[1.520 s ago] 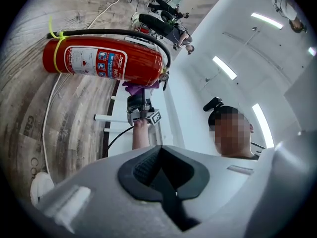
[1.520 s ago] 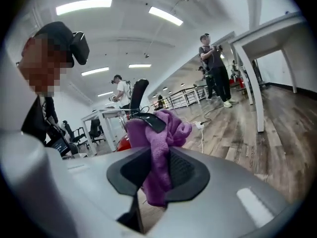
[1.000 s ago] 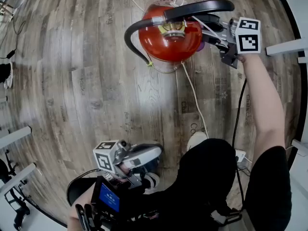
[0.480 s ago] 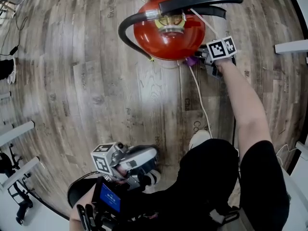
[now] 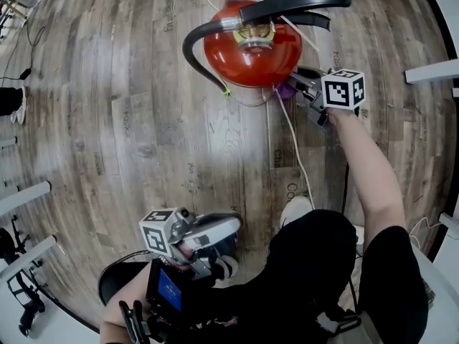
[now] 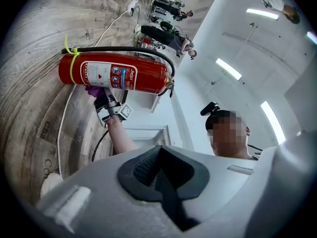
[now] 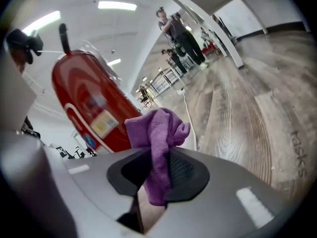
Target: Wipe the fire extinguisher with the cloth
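My right tongs [image 5: 294, 84] have dropped from beside the black top lever [image 5: 294, 6] down the red metal fire extinguisher [image 5: 251, 52]. They clamp the crumpled purple cloth [image 5: 285, 90] just beside its body. My left tongs [image 5: 215, 236] stay closed, empty and well apart.

Purple cloth [image 7: 157, 138] seen pinched between black pads [image 7: 184, 170] of grey right gripper [image 7: 158, 175]. Red fire extinguisher [image 5: 251, 52], black hose [image 5: 187, 49] and yellow tie [image 6: 72, 66] pictured just ahead of jaws. Black-and-white square markers shown on gripper's cube [image 5: 342, 89]. Grey-brown wood-grain floor [image 5: 129, 120] and white cable [image 5: 292, 145] seen beside gripper.
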